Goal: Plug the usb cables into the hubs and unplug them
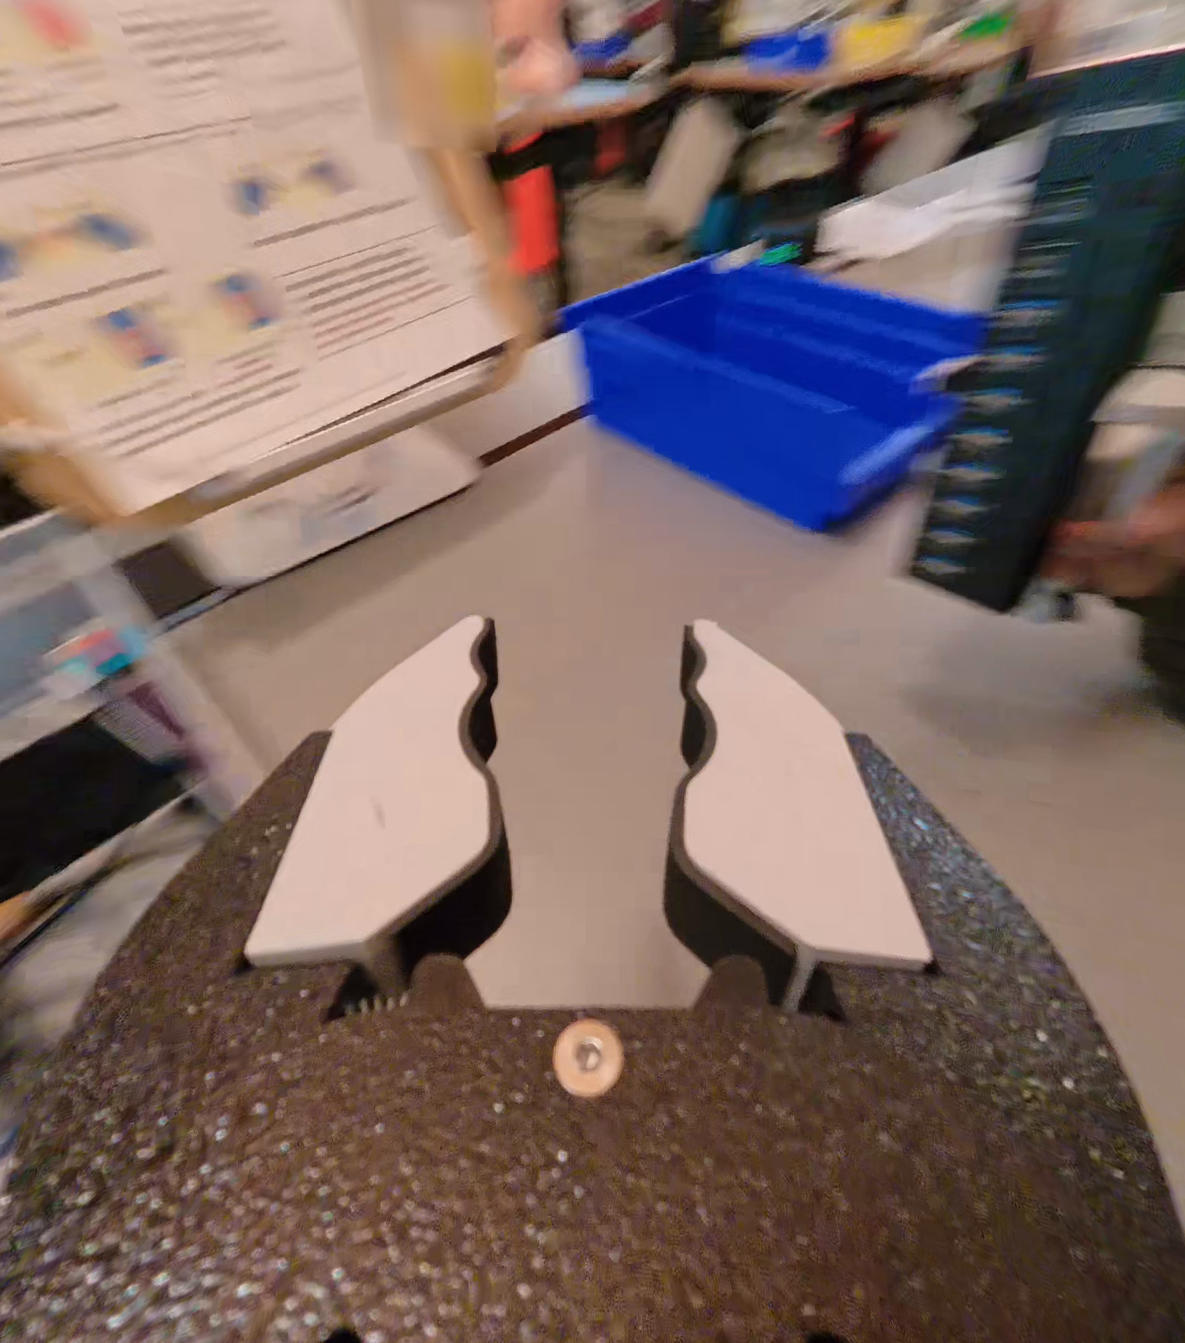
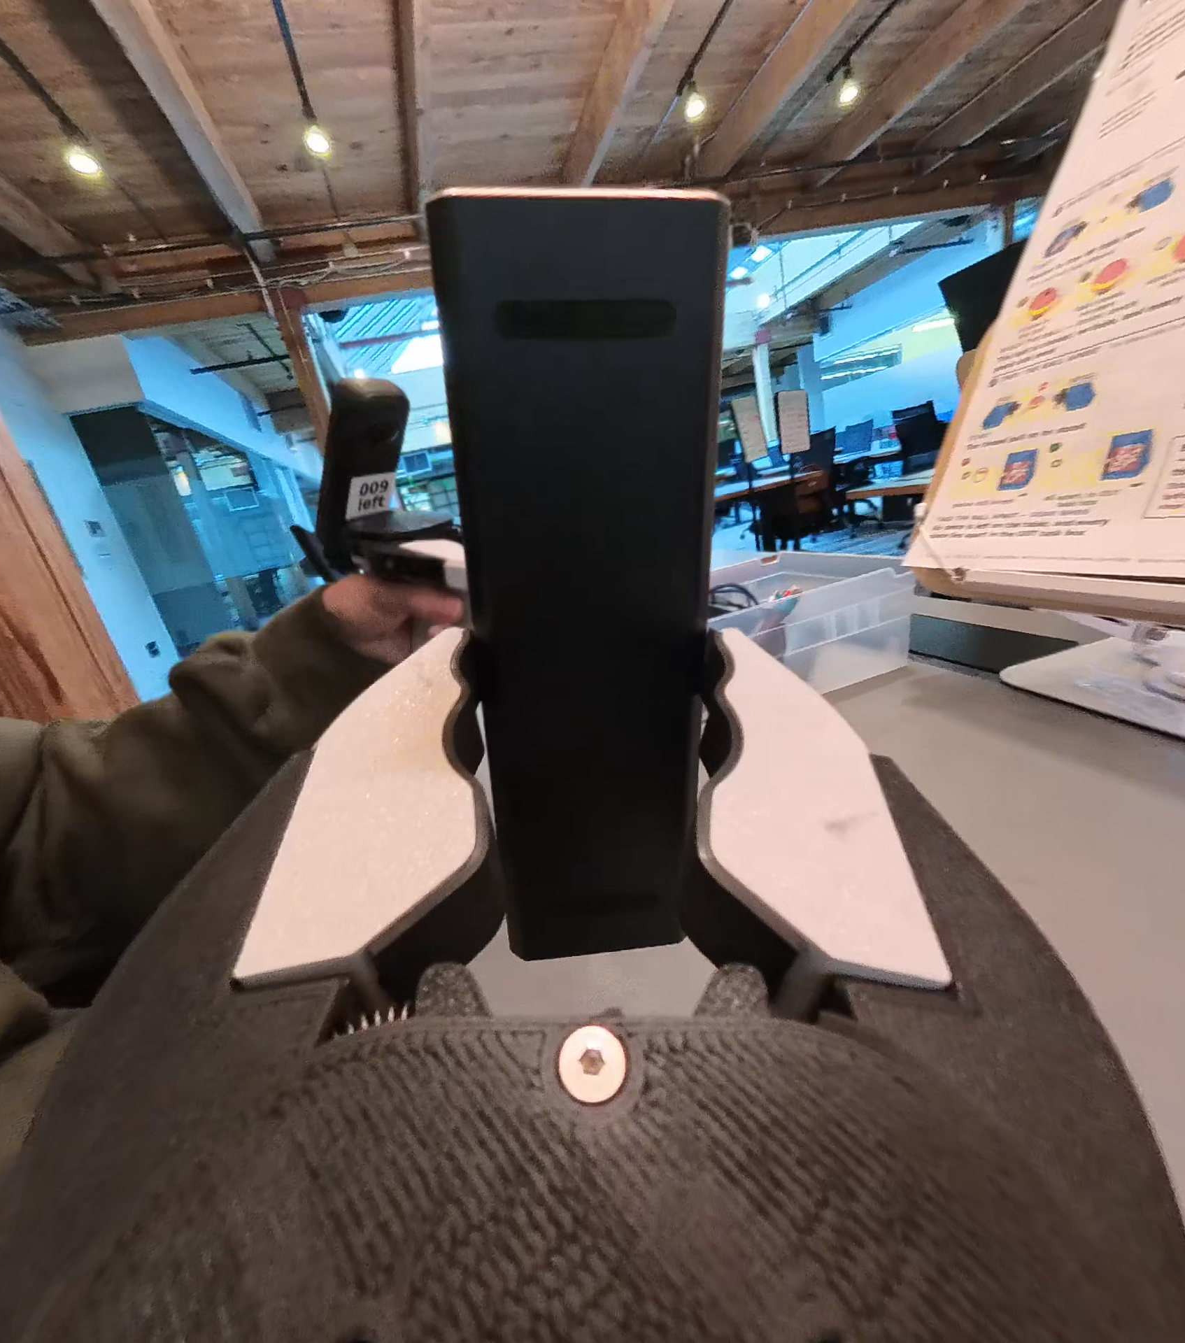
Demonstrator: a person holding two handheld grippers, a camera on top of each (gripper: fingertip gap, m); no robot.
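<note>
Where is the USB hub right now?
The tall black rectangular USB hub stands upright, clamped in the right tongs in the right wrist view; in the left wrist view it appears right of the blue plastic bin.

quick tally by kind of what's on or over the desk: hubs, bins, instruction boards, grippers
hub: 1, black, clamped upright in the right gripper
bins: 2, a blue bin and a clear bin
instruction board: 1, on a stand
grippers: 2, the right one and the left gripper, open and empty
usb cables: 0 in view
total: 6
</note>
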